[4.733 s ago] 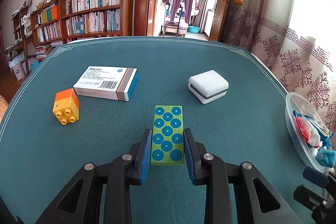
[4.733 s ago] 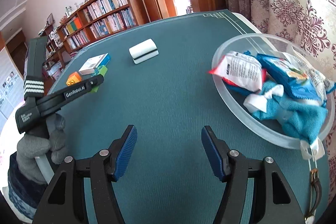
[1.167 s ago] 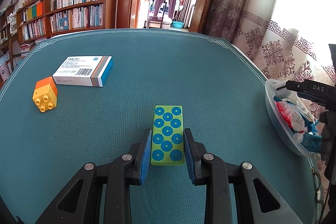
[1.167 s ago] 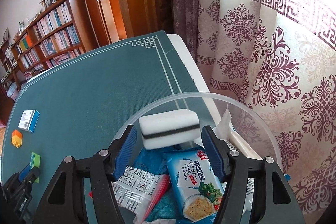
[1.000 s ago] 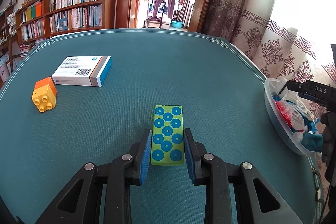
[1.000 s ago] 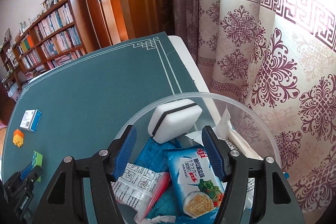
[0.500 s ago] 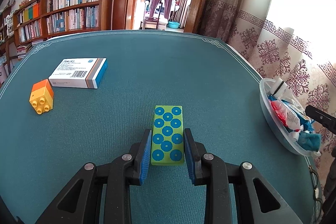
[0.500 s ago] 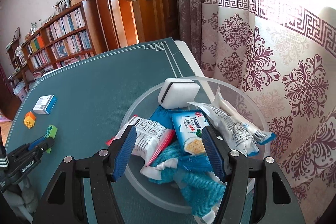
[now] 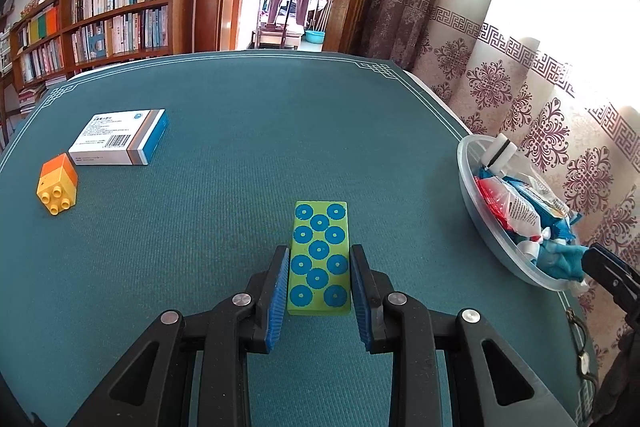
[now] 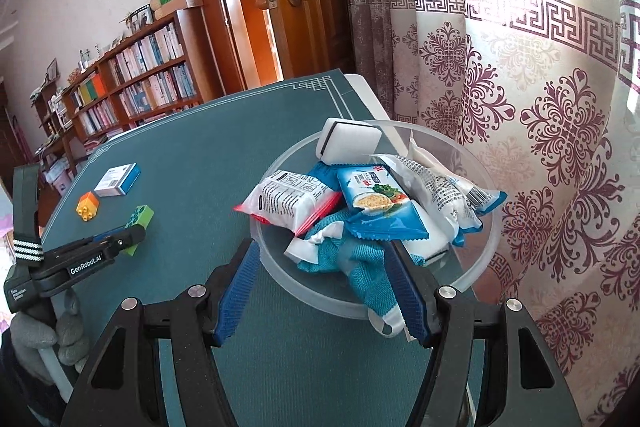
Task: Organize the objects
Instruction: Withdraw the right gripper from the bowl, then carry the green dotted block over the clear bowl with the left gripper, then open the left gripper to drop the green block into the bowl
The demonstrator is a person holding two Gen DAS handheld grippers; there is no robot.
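Observation:
My left gripper [image 9: 319, 291] is shut on a green block with blue dots [image 9: 320, 257], held just over the teal table; the same green block [image 10: 139, 219] shows in the right wrist view at the tip of the left gripper [image 10: 120, 239]. A clear plastic bowl [image 10: 486, 255] at the table's right edge holds a white sponge with a black stripe [image 10: 348, 143], snack packets [image 10: 380, 205] and a blue cloth [image 10: 360, 267]. My right gripper [image 10: 320, 291] is open, just in front of the bowl's near rim, with nothing held.
A white and blue medicine box [image 9: 120, 143] and an orange-yellow toy brick [image 9: 58, 183] lie at the table's far left. The clear bowl [image 9: 472, 203] sits at the right edge by a patterned curtain [image 10: 540, 107]. A gloved hand [image 10: 36, 339] holds the left gripper.
The right gripper let the white sponge drop into the bowl and drew back toward the near rim. The left gripper shifted slightly, still gripping the green block.

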